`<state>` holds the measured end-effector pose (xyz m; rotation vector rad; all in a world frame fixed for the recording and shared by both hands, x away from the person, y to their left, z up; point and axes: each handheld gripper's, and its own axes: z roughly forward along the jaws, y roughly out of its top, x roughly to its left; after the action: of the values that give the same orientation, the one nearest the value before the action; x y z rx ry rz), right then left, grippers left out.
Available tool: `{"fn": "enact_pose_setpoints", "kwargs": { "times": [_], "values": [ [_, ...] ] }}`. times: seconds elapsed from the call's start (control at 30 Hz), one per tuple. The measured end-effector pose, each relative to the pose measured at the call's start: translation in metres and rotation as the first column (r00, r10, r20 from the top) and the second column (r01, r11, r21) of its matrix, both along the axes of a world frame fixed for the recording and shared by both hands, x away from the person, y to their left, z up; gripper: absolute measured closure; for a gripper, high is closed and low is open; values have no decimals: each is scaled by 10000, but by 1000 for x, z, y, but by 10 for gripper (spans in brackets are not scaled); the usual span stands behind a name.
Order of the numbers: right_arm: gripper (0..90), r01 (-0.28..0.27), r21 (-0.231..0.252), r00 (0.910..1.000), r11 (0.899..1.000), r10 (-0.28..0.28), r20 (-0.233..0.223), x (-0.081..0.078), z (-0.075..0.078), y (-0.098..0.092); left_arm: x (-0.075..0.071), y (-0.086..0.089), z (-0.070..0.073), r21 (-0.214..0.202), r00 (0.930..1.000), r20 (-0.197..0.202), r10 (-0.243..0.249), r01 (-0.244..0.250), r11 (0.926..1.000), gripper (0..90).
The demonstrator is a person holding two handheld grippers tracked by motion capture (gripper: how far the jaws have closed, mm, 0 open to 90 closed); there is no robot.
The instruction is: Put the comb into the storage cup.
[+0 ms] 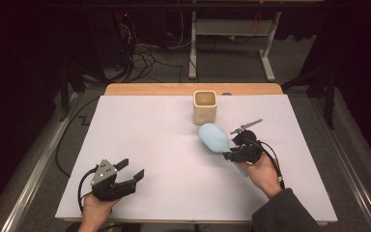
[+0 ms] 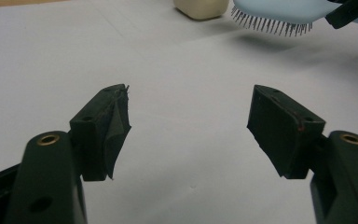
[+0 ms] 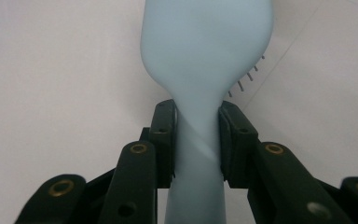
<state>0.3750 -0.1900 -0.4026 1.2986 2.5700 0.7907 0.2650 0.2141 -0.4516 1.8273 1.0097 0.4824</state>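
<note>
A light blue hairbrush (image 1: pixel 213 137) hangs just above the white table, its bristles pointing down (image 2: pixel 279 14). My right gripper (image 1: pixel 233 153) is shut on the hairbrush's handle (image 3: pixel 197 140), with both pads pressed against its narrow neck. A beige square cup (image 1: pixel 205 107) stands upright behind the brush head, near the far edge. At the near left of the table my left gripper (image 1: pixel 131 170) rests open (image 2: pixel 191 126), nothing between its fingers, pointing toward the brush and the cup (image 2: pixel 200 8).
A white sheet (image 1: pixel 174 145) covers the table, with a wooden strip (image 1: pixel 149 89) showing along the far edge. Beyond the table are cables on the floor (image 1: pixel 140 58) and a white metal stand (image 1: pixel 232 34).
</note>
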Motion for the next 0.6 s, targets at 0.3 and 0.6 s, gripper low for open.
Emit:
{"fn": "enact_pose_setpoints", "kwargs": {
  "times": [0.3,0.6],
  "values": [
    [713,-216,185,9995,9996,212,243,-12,7,-1,1,-5,1,-48,9998,-124,-158,158,9999,291],
    [713,-452,382,9984,9982,438,354,-20,9,2,4,-15,2,63,9993,-201,-318,319,9995,280]
  ]
}}
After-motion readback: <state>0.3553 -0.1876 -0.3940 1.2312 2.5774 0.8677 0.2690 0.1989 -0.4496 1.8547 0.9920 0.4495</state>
